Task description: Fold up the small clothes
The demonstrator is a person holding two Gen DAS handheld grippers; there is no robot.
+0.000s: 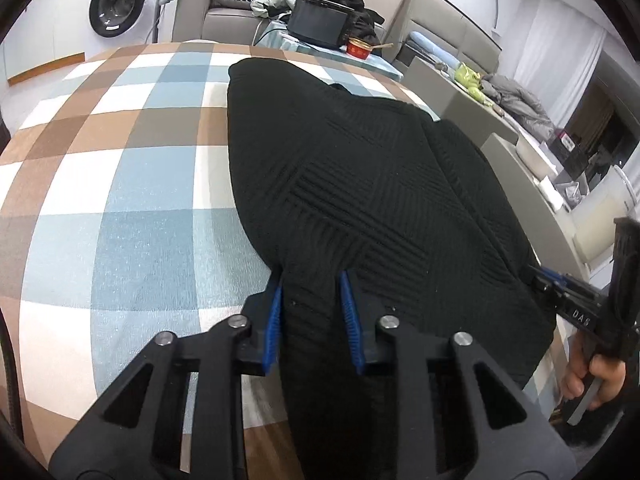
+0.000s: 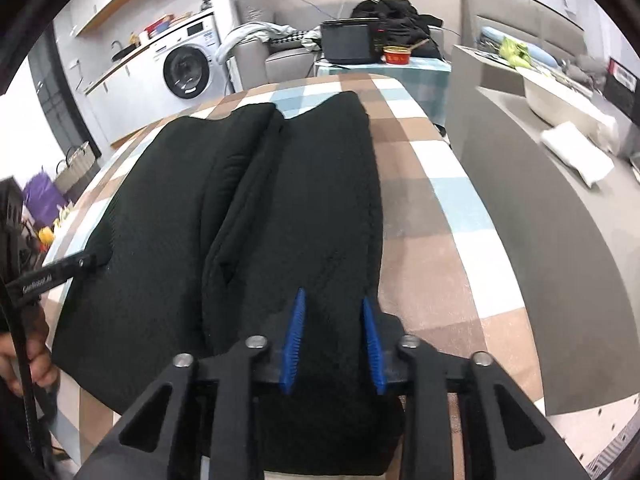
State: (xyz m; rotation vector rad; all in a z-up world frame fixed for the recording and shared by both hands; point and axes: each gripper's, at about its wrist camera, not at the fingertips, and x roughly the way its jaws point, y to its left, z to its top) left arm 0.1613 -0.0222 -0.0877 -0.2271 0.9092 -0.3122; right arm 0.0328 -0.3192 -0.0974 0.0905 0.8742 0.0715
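Observation:
A black textured knit garment (image 1: pixel 352 184) lies flat on the checked table cover (image 1: pixel 120 184), its two lobes pointing to the far edge. My left gripper (image 1: pixel 310 280) sits at the garment's near left edge, its blue pads apart with cloth bunched between them. My right gripper (image 2: pixel 334 300) sits at the near right edge of the same garment (image 2: pixel 280 200), pads apart with cloth between them. Each gripper also shows in the other's view: the right gripper (image 1: pixel 538 278) at the garment's right edge, the left gripper (image 2: pixel 94 260) at its left edge.
The checked table (image 2: pixel 440 184) ends near a grey sofa back (image 2: pixel 540 220) on the right. Beyond the far edge stand a small table with a black box (image 2: pixel 348 42) and a red bowl (image 2: pixel 396 55), and a washing machine (image 1: pixel 120 4).

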